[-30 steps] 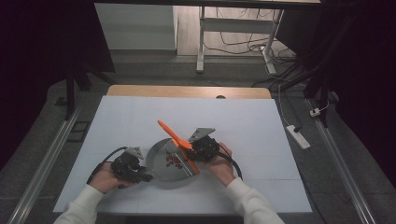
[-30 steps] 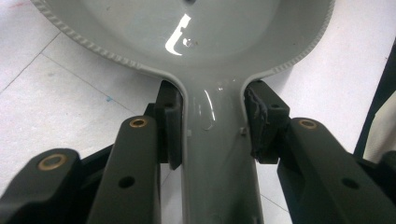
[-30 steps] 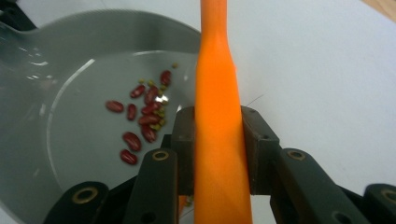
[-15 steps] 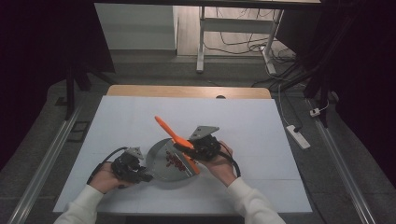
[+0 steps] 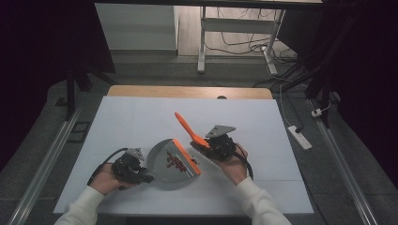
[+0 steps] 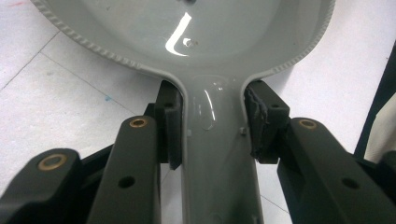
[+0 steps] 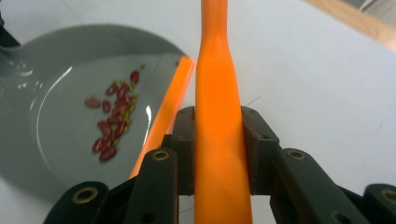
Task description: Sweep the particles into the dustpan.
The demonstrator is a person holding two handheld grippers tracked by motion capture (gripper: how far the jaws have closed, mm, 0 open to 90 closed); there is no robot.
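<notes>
**Dustpan steadied while a brush holds beans inside it**

I have the left tongs (image 5: pixel 141 174) clenched on the handle of a grey dustpan (image 5: pixel 162 161), both pads pressed against the handle's narrow neck (image 6: pixel 212 121). I judge this grip is there to keep the pan flat on the white table (image 5: pixel 141 122) so it cannot slide as things are swept into it.

My right tongs (image 5: pixel 211 146) are clamped around the orange handle of a small brush (image 5: pixel 187 129). The handle rises away from the dustpan toward the far side of the table, while the brush's orange head lies along the dustpan's open edge, probably to stop anything rolling back out.

A small heap of red beans (image 7: pixel 112 119) lies inside the dustpan, just behind that edge, between the two tongs and touching neither
</notes>
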